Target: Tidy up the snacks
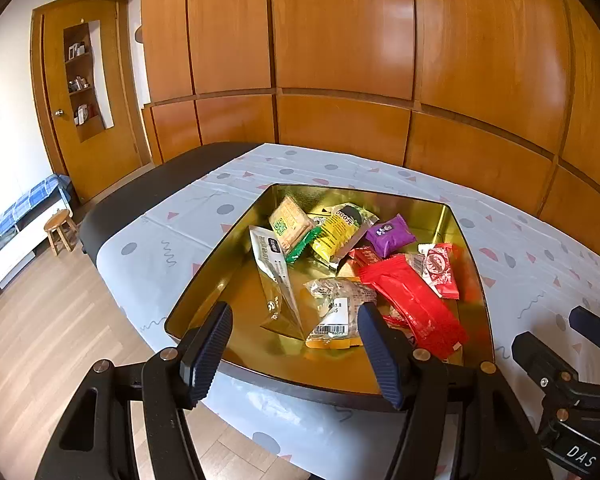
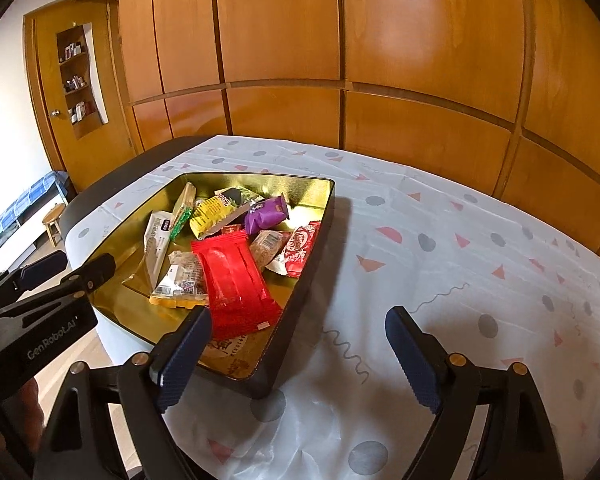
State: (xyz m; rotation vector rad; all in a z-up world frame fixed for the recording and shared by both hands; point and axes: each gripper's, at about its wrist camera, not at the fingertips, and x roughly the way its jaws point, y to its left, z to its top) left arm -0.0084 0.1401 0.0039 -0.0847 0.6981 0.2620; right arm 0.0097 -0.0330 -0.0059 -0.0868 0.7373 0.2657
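Judging by the layout, the sorting looks nearly done: every visible snack (image 1: 412,300) lies inside the gold tin (image 1: 204,288) on the table (image 2: 440,248), none outside. The left gripper (image 1: 296,348) and right gripper (image 2: 300,352) hover wide, holding nothing.

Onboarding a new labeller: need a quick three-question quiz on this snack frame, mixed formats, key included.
1. True or false: the purple packet lies on the tablecloth, outside the gold tin.
2. Multiple choice: the long red wrapper is A) held by the right gripper, B) lying in the tin on other packets, C) on the floor.
3. Fill in: both the left gripper and the right gripper have their jaws ____, with nothing held.

Key: 1 false; 2 B; 3 open.
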